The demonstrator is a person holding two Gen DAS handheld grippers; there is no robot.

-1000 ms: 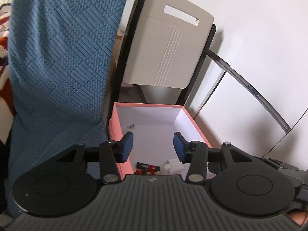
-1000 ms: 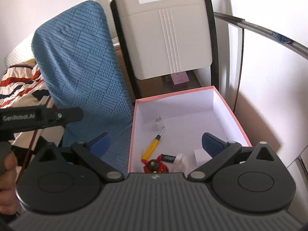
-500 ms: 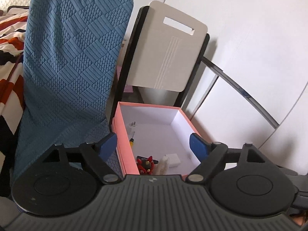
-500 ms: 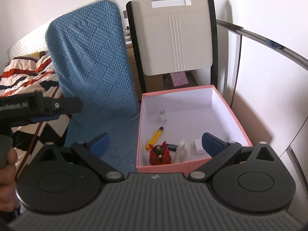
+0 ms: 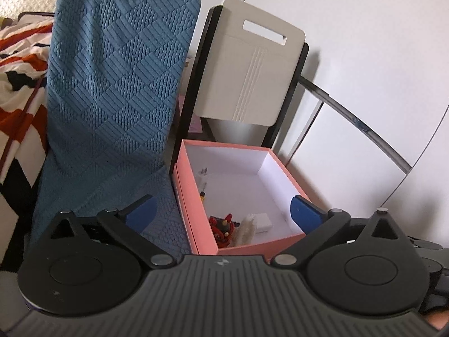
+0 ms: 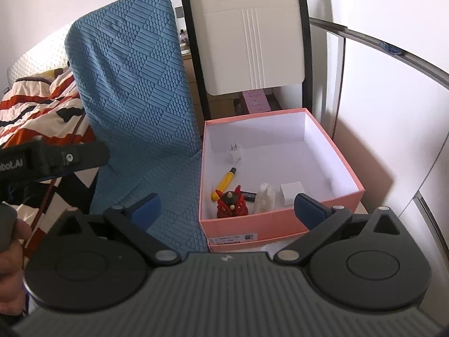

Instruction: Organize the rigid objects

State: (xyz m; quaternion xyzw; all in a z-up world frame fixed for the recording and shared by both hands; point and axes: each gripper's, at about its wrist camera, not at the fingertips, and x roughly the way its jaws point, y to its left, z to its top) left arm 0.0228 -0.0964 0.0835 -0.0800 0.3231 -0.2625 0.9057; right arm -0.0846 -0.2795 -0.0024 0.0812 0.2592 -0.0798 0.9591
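**Both grippers empty before the pink box**

At the far left of both views a striped blanket (image 6: 42, 106) is seen, then a blue quilted cushion (image 5: 112, 98) propped upright, then a white chair back (image 5: 247, 70). Only in the right wrist view are the left gripper's black body and a hand (image 6: 11, 241) shown at the left edge.

The pink box (image 6: 280, 219) stands just beside the cushion. In the right wrist view 6 things are laid out inside it: a white plug (image 6: 234, 154), a yellow screwdriver (image 6: 224, 182), a red figurine (image 6: 232, 205), a small black item (image 6: 248, 195), a clear bottle (image 6: 265, 196) and a white block (image 6: 291, 192). In the left wrist view the box wall hides part of these.

The left gripper (image 5: 221, 213) is opening, with nothing pressed between its pads. The right gripper (image 6: 227, 207) is spread wide and empty.
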